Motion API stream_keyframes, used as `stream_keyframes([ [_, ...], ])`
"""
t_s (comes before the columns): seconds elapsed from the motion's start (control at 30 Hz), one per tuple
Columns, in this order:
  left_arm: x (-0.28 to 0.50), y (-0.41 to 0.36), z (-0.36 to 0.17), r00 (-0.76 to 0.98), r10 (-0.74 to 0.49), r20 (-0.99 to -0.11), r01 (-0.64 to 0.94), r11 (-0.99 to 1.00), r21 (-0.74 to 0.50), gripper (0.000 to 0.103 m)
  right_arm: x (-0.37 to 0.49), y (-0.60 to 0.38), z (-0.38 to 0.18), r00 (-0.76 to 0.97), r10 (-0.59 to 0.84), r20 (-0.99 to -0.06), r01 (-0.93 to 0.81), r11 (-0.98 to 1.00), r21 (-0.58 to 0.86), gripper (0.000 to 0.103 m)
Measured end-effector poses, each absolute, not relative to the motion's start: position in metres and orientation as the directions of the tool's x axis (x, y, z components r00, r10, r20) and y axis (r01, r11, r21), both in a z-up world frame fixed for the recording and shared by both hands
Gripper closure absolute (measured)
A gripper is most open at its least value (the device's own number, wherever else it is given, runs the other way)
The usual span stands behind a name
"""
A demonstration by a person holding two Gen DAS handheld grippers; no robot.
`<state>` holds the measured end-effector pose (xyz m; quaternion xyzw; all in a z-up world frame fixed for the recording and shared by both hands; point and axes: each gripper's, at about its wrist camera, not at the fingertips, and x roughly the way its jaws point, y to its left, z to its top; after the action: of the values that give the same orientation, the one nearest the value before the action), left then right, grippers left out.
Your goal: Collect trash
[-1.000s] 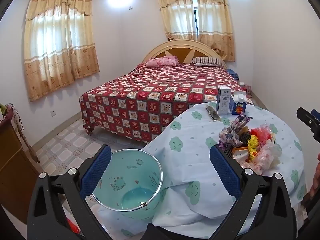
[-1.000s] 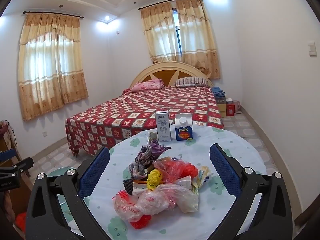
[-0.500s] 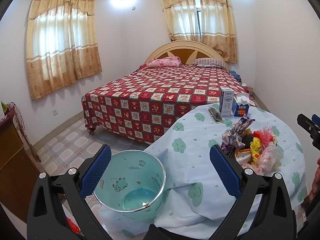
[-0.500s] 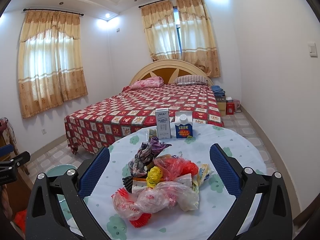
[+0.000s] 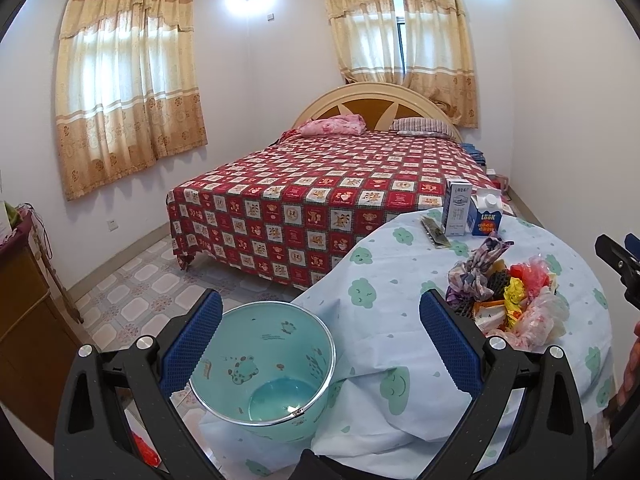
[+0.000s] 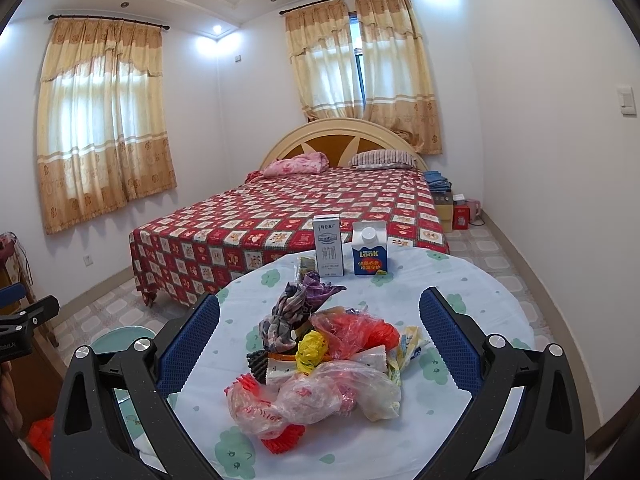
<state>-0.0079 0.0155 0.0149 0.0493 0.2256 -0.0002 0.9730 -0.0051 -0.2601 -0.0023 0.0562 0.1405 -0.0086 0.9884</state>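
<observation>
Right gripper (image 6: 319, 340) is wide open with nothing in it, hanging over the trash pile (image 6: 320, 368) in the middle of the round table (image 6: 460, 420). Left gripper (image 5: 320, 340) is spread open too, empty, above the teal bin (image 5: 264, 372) sitting on the floor right against the table's edge. Two cartons (image 6: 348, 250) stand upright at the far side, bed (image 6: 300, 216) behind.

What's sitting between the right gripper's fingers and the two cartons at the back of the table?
The trash pile, wrappers and crumpled plastic bags, lies there, then bare tablecloth up to the cartons. The right wrist view shows this.
</observation>
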Motion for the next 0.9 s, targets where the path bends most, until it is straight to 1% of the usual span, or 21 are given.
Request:
stream_keyframes([
  [0.9, -0.0077, 0.0213, 0.0167, 0.897, 0.03, -0.441, 0.013, 0.995, 0.095, 0.006, -0.0043, -0.2592, -0.0024, 0.96, -0.002, -0.281, 0.034, 0.993, 0.109, 0.005],
])
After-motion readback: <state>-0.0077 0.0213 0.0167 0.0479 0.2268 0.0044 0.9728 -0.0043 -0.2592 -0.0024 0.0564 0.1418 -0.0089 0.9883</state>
